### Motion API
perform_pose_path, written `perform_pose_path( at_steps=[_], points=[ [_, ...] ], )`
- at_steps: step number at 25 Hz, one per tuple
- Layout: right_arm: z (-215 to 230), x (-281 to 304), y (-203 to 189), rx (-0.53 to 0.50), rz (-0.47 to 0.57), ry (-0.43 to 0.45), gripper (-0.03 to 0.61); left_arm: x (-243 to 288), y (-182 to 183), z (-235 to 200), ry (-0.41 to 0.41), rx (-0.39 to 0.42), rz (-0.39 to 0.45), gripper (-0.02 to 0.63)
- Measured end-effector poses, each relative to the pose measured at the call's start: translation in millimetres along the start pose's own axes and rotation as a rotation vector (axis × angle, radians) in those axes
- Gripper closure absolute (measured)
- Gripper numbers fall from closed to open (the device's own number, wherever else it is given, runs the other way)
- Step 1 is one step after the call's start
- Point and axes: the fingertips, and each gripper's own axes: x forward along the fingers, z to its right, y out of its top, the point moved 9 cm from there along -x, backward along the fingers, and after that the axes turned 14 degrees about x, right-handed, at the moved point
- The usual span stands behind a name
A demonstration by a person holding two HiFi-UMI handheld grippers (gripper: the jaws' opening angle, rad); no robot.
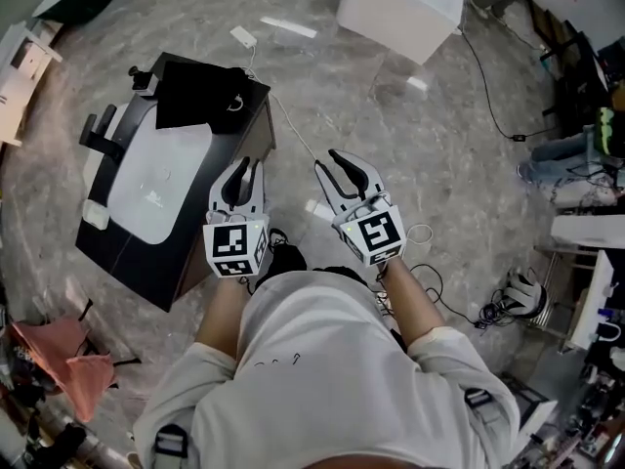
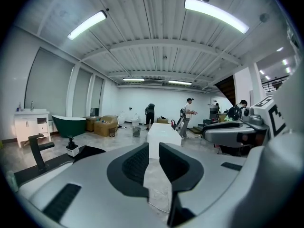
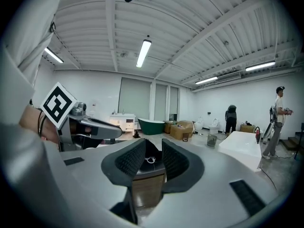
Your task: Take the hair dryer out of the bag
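Currently: approach step | left tool [image 1: 250, 167], right tool [image 1: 330, 161]: jaws slightly parted, empty | next: reach black bag [image 1: 200, 96] on table [image 1: 137, 257], open it, find unseen hair dryer

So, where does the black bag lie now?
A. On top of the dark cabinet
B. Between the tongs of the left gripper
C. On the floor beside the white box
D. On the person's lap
A: in the head view the black bag lies on the dark cabinet, at the far end of its white basin top. The left gripper and the right gripper hold nothing.
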Motion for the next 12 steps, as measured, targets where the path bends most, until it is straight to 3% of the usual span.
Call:
perform_pose_path(
  at_steps=[6, 12],
  points=[
    [0, 60, 13, -0.023, -0.05, 0.021, 0.483, 35, -13, -39, -0.02, -0.028, -0.034, 0.535],
    [27, 118, 20, -0.035, -0.088, 0.099, 0.482, 70, -21, -65, 0.035, -0.07, -0.087, 0.535]
  ],
)
